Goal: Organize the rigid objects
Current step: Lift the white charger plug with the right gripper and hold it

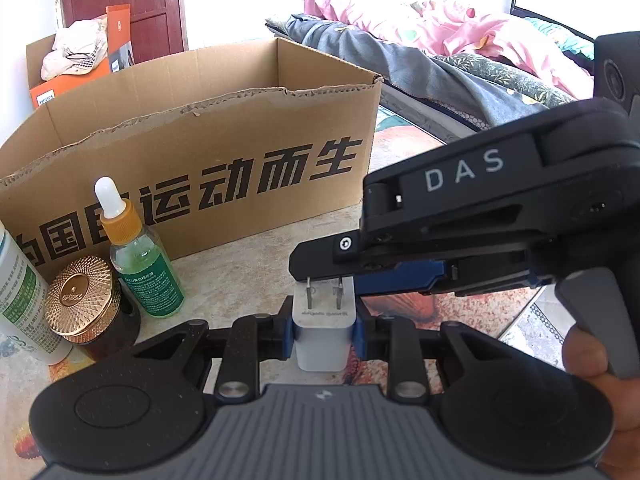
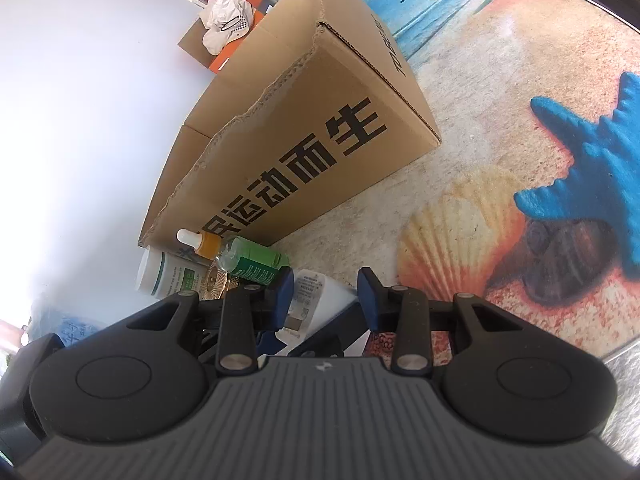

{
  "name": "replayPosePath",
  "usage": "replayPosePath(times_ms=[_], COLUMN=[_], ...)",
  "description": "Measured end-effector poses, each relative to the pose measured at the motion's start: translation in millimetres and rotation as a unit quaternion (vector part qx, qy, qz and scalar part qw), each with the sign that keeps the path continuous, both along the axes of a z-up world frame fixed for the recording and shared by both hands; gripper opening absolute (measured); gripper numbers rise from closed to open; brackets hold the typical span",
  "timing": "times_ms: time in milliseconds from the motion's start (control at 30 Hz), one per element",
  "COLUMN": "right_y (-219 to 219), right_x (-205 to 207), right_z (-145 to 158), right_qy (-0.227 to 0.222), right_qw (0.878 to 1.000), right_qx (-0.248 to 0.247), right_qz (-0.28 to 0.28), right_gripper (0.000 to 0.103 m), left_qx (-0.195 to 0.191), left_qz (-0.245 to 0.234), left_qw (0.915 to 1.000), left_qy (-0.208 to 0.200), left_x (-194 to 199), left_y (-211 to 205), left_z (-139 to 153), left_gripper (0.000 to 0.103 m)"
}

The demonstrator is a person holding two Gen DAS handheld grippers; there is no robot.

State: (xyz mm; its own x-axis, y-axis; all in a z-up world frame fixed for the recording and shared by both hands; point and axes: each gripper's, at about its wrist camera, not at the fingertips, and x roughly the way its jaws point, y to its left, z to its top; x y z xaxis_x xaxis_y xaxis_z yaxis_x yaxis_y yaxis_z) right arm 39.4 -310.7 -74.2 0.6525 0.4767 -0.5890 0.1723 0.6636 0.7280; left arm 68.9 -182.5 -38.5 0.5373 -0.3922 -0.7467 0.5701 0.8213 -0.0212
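Charger [image 1: 323, 332] stands upright, 2 prongs pointing up, clamped in left tool [image 1: 324, 334]; right tool [image 2: 326, 294] gapes wide.

1. A dark red panelled wooden door [image 1: 124, 0] stands at the back left, beside a plain white wall [image 2: 80, 100].
2. Strong daylight washes out the far wall.
3. A bed [image 1: 460, 60] at the right carries a rumpled pink floral quilt [image 1: 440, 24] and a grey blanket [image 1: 400, 60].
4. A beach-print mat with a blue starfish and a scallop shell [image 2: 500, 80] covers the surface.
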Motion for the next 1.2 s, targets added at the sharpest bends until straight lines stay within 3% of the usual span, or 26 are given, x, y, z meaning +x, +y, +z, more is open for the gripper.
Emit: replayPosePath(times_ms=[1200], right_y=[2.0], right_x=[-0.3], right_z=[14.6], right_qy=[-0.013], right_qw=[1.000], right_qx=[-0.010], right_qz=[0.014], right_gripper=[0.034], left_qx=[-0.005], left_qz=[0.009], left_qw=[0.9999], left_qy=[-0.011], left_x=[-10.6], left_y=[8.2], left_z=[20.0], left_gripper=[0.028])
